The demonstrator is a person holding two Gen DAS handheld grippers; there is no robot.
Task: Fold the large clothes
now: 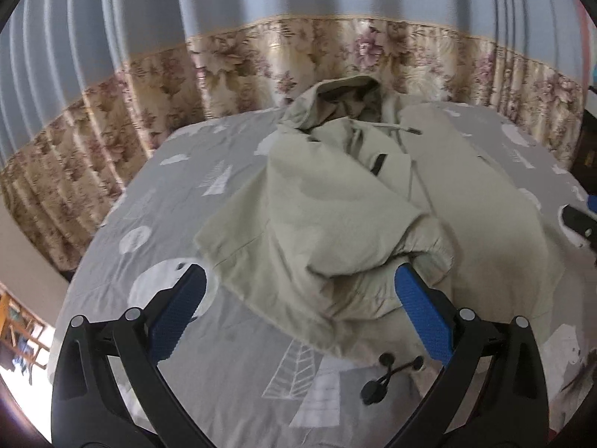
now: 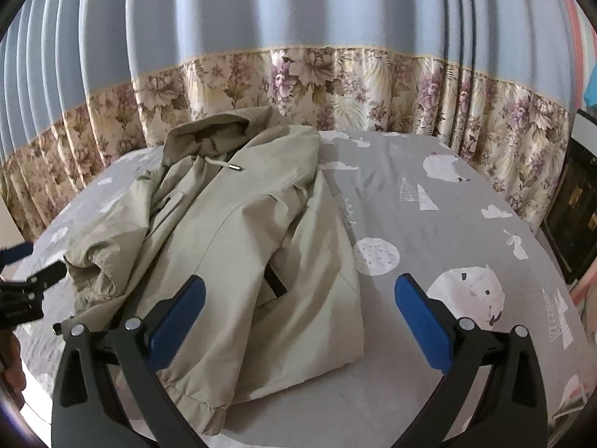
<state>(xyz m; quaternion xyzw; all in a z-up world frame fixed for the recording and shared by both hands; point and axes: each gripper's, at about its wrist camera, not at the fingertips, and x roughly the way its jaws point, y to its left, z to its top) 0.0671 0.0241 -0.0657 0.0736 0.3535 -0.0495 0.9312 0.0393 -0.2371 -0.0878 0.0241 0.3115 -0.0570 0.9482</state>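
A pale khaki hooded jacket point(image 1: 335, 201) lies on the bed, hood toward the curtain, one sleeve folded across its front. It also shows in the right wrist view point(image 2: 242, 246). A black cord toggle point(image 1: 388, 373) hangs at its near hem. My left gripper point(image 1: 300, 298) is open and empty, its blue pads straddling the folded sleeve's cuff from above. My right gripper point(image 2: 300, 302) is open and empty, above the jacket's right lower edge. The right gripper shows in the left wrist view point(image 1: 578, 224) at the right edge. The left gripper shows in the right wrist view point(image 2: 26, 287) at the left edge.
The bed has a grey sheet point(image 2: 447, 216) with white tree and animal prints. A blue and floral curtain point(image 2: 335, 74) hangs close behind the bed. Dark furniture point(image 2: 574, 201) stands at the right.
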